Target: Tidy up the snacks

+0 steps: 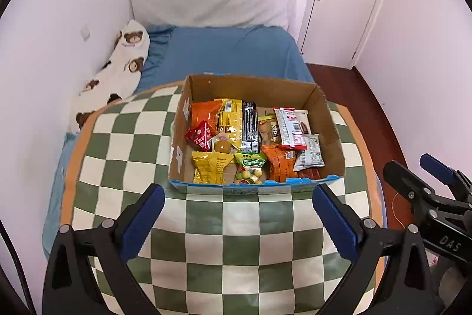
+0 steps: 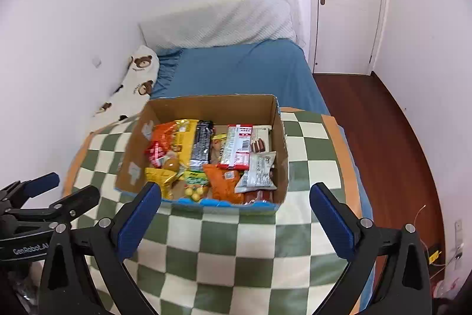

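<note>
Filling most of both views is a bed (image 1: 236,55) with a blue sheet (image 2: 244,73), and on its near end lies a green and white checked blanket (image 1: 236,226) with an orange border. On this blanket stands an open cardboard box (image 1: 324,114), and the snacks (image 1: 236,138) are inside it, packed close together in yellow, orange, red, black and white wrappers. The left gripper (image 1: 237,219) hangs above the blanket just before the box, its blue fingers (image 1: 141,220) wide apart and empty. The right gripper (image 2: 236,219) is in the same pose, jaws spread as wide as they go, with nothing between them. The left view shows the right gripper at its right edge, while the right view shows the left gripper at its left edge. Only the right view shows a cable (image 2: 419,211) on the wooden floor (image 2: 383,152) near the wall. The bear pillow (image 1: 126,55) is partly hidden behind the blanket in both views. The print on the wrappers is too small to read, and the near wall of the box hides the lowest packets.
</note>
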`<state>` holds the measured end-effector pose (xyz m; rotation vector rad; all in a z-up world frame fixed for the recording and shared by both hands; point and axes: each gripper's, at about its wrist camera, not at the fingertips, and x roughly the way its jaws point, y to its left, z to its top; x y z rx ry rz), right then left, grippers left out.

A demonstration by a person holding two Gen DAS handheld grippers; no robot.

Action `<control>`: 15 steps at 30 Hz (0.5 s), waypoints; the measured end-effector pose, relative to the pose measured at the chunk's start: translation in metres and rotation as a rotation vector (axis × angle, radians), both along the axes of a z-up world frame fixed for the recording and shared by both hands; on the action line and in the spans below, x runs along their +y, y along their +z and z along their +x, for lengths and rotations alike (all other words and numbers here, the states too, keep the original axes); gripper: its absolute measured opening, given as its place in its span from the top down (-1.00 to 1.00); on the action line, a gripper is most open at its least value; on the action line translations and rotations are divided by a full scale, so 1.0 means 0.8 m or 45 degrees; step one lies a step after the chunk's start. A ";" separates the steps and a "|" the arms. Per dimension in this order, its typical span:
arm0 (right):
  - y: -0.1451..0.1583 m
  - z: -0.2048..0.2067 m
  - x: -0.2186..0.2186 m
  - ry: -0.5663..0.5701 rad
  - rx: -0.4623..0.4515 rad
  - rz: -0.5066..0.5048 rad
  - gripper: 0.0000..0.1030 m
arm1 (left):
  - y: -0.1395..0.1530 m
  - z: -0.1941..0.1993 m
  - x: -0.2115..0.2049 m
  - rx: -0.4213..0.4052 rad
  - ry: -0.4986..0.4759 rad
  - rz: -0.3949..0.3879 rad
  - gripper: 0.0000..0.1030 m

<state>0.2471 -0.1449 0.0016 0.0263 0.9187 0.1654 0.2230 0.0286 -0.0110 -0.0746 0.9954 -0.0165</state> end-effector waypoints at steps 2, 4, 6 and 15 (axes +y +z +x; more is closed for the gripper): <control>0.013 -0.019 -0.002 0.004 -0.020 0.010 -0.99 | 0.010 -0.014 -0.003 -0.022 -0.005 0.011 -0.99; 0.027 -0.039 -0.003 0.002 -0.051 0.008 -0.99 | 0.018 -0.026 -0.003 -0.041 -0.006 0.007 -0.99; 0.040 -0.058 -0.006 -0.002 -0.079 -0.004 -0.99 | 0.027 -0.038 -0.003 -0.062 -0.001 0.008 -0.99; 0.081 -0.118 -0.008 -0.011 -0.158 -0.047 -1.00 | 0.057 -0.084 -0.006 -0.156 0.012 0.054 -0.99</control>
